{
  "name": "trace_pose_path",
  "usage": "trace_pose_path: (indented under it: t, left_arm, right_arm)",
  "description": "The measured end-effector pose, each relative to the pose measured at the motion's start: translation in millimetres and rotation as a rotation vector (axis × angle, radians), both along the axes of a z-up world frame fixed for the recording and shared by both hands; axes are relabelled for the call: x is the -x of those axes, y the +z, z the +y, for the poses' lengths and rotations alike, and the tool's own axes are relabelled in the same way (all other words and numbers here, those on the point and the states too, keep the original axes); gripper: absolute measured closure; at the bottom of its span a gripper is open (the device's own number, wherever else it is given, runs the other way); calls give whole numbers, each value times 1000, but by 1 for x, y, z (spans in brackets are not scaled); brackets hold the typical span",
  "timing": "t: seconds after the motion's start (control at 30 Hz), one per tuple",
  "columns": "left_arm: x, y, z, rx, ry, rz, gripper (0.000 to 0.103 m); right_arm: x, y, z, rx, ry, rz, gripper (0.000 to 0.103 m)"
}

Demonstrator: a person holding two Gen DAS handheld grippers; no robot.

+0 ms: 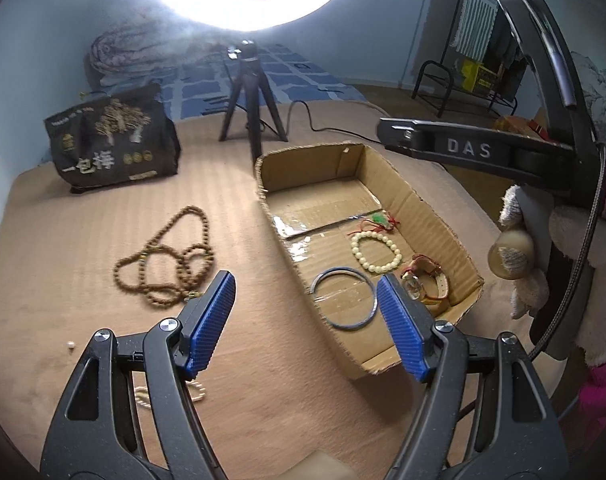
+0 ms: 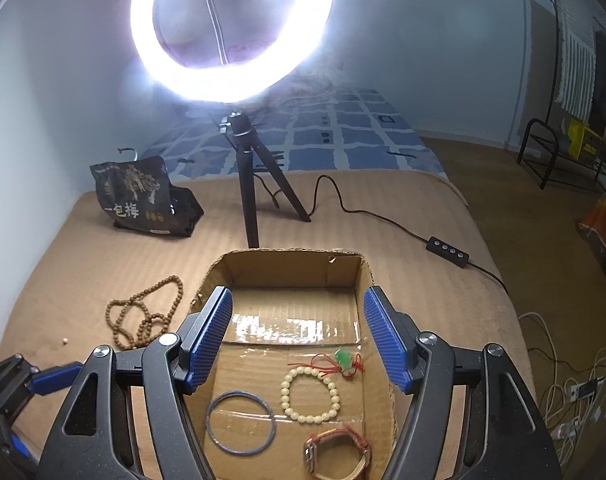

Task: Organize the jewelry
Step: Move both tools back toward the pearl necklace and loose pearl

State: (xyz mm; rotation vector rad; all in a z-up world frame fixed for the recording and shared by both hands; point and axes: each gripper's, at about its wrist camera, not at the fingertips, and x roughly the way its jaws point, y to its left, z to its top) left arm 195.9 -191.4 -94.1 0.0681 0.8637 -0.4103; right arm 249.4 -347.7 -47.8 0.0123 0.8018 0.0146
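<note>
Inside cardboard box [image 2: 345, 276]: bangle [image 2: 241, 423], bead bracelet [image 2: 310, 394], watch [image 2: 337, 456]

Your left gripper [image 1: 305, 320] has its jaws wide apart and holds nothing. Your right gripper [image 2: 297, 334] is the same, jaws spread wide. Both point forward and tilt down a little.

You have bare blanket [image 1: 263, 360] between the wooden bead necklace [image 1: 171, 258] and the cardboard box [image 1: 431, 208]. Behind both, the tripod [image 1: 249, 108] and snack bag [image 1: 111, 140] block the far side.
</note>
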Motion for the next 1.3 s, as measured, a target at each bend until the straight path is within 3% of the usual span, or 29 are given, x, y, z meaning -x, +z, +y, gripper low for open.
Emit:
trace_pose_path:
  t: [0.4,0.63,0.87,1.07,1.17,1.3]
  left_arm:
    - [22,34,81,-6,83,-83,28]
    - [25,45,137,-51,155,-133,28]
    - [18,42,191,-39,224,-105,28]
    - [3,22,233,-3,283,-30,28]
    - [-3,8,242,-1,296,13,37]
    - [-6,-13,243,-11,286,64,38]
  right_arm:
    - [33,30,34,-20,34,-60,35]
    - [54,35,77,-26,132,-72,35]
    - [74,27,124,-16,245,-42,35]
    - [79,1,158,-6,342,29,35]
    - [78,-13,168,15,374,57,35]
    - [75,-32,179,27,407,88,35]
